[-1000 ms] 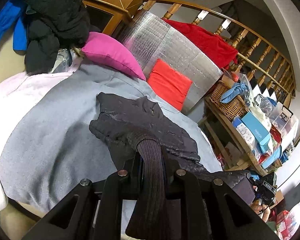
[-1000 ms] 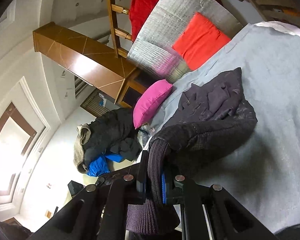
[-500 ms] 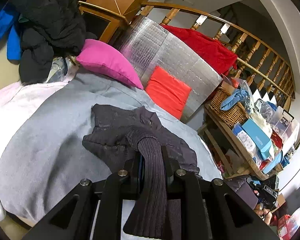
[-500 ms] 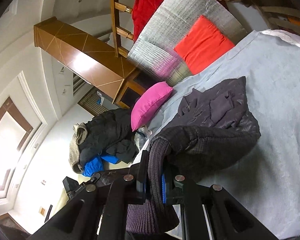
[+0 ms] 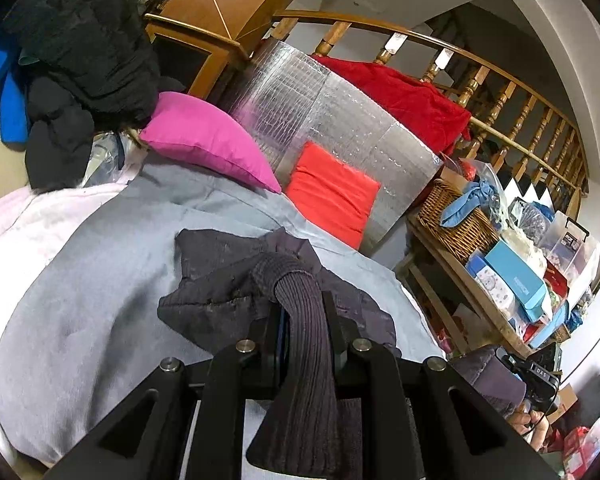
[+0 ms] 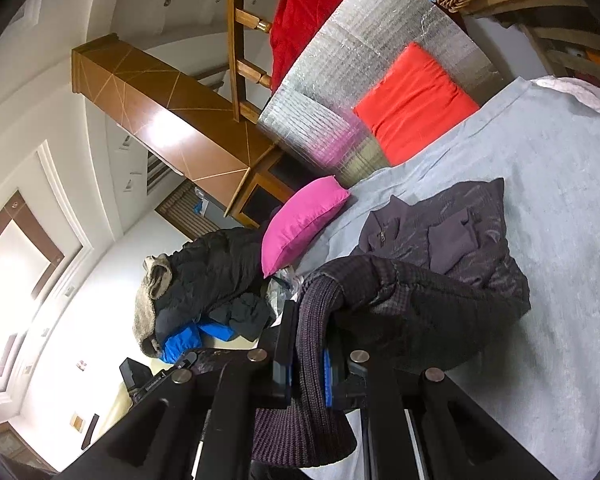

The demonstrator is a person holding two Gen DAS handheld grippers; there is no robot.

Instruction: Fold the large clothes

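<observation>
A dark purple-grey jacket (image 5: pixel 228 276) lies bunched on the grey blanket (image 5: pixel 80 288); it also shows in the right wrist view (image 6: pixel 452 248). My left gripper (image 5: pixel 302 320) is shut on the jacket's ribbed knit hem, which hangs down over the jaws. My right gripper (image 6: pixel 314 344) is shut on another stretch of the ribbed hem (image 6: pixel 316 320), and this view is rolled sideways. Both grippers hold the hem lifted off the blanket, with the jacket's body folding over toward the collar.
A pink cushion (image 5: pixel 204 140), a red cushion (image 5: pixel 332 192) and a silver foil panel (image 5: pixel 340 120) stand behind the blanket. Dark coats (image 5: pixel 80 60) are piled at the left. A wooden shelf with a wicker basket (image 5: pixel 456 220) and boxes stands to the right. A railing holds a red cloth (image 5: pixel 404 96).
Both grippers have carried the hem up and toward the cushions. The jacket's lower part has folded further over its upper part, so it looks shorter and more bunched.
</observation>
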